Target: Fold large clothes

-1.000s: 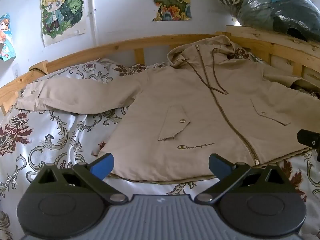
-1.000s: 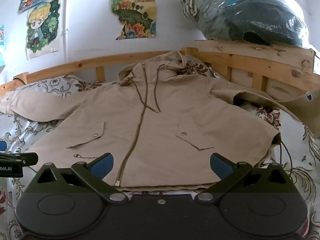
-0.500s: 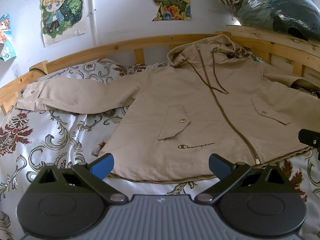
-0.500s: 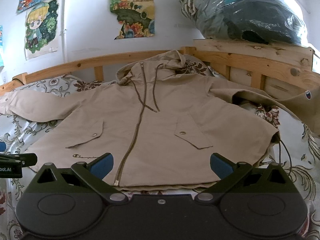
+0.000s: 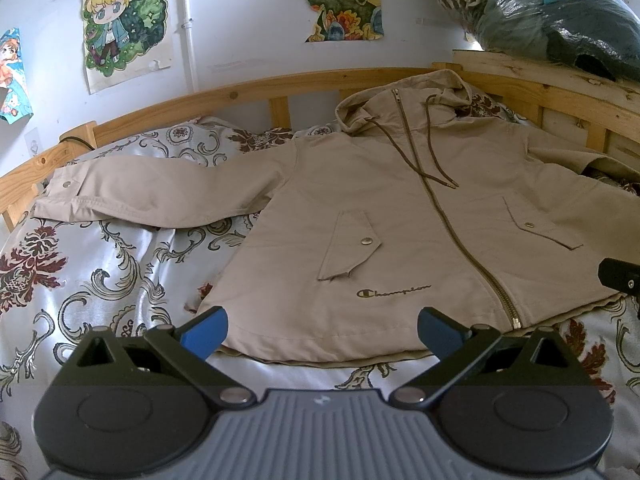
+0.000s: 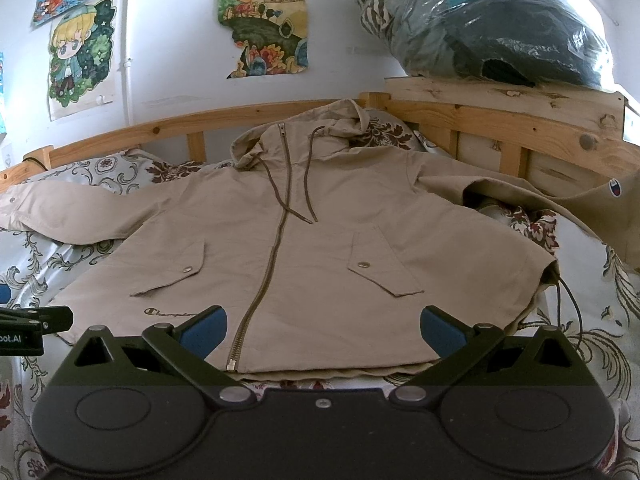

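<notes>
A beige hooded jacket (image 5: pixel 400 216) (image 6: pixel 304 240) lies spread face up on the bed, zipped, hood toward the headboard. Its one sleeve (image 5: pixel 160 196) stretches out flat to the left; the other sleeve (image 6: pixel 520 196) runs right over the bed rail. My left gripper (image 5: pixel 322 332) hovers open just short of the hem, at the left half of the jacket. My right gripper (image 6: pixel 322 330) hovers open at the hem, near the zipper's lower end (image 6: pixel 232 364). Neither holds anything. The right gripper's edge (image 5: pixel 620 276) shows in the left wrist view.
The bed has a floral sheet (image 5: pixel 80 280) and a wooden rail (image 5: pixel 240 92) along the wall. Plastic-wrapped bundles (image 6: pixel 500 32) sit on a wooden shelf (image 6: pixel 500 96) at the right. Posters (image 6: pixel 264 20) hang on the wall. A dark cord (image 6: pixel 572 304) trails from the jacket's right hem corner.
Both views have crept slightly toward the jacket; both grippers stay open and the jacket has not moved.
</notes>
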A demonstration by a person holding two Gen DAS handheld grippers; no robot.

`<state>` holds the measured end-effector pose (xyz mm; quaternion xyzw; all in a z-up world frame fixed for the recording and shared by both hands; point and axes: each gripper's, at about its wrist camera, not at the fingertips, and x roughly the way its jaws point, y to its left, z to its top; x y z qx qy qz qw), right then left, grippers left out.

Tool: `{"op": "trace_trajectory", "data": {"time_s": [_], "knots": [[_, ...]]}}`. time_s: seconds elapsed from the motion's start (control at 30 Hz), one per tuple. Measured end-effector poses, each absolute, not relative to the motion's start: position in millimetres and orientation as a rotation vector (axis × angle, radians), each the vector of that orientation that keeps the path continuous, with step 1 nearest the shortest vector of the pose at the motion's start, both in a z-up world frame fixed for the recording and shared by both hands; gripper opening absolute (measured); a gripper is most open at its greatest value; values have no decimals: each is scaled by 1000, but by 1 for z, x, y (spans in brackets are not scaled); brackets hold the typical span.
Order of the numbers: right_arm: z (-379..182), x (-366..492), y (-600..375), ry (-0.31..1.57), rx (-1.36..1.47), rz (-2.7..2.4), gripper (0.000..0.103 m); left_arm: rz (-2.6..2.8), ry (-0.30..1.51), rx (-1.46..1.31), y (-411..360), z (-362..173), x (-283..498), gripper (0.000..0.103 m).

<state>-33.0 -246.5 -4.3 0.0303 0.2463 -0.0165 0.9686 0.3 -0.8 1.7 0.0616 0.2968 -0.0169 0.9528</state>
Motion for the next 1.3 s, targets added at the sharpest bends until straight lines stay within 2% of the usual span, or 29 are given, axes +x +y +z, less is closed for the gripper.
{"op": "trace_trajectory", "data": {"time_s": [1.3], "knots": [[-9, -32, -253, 505, 70, -35, 102, -35, 605, 125, 0, 1, 0, 103]]}}
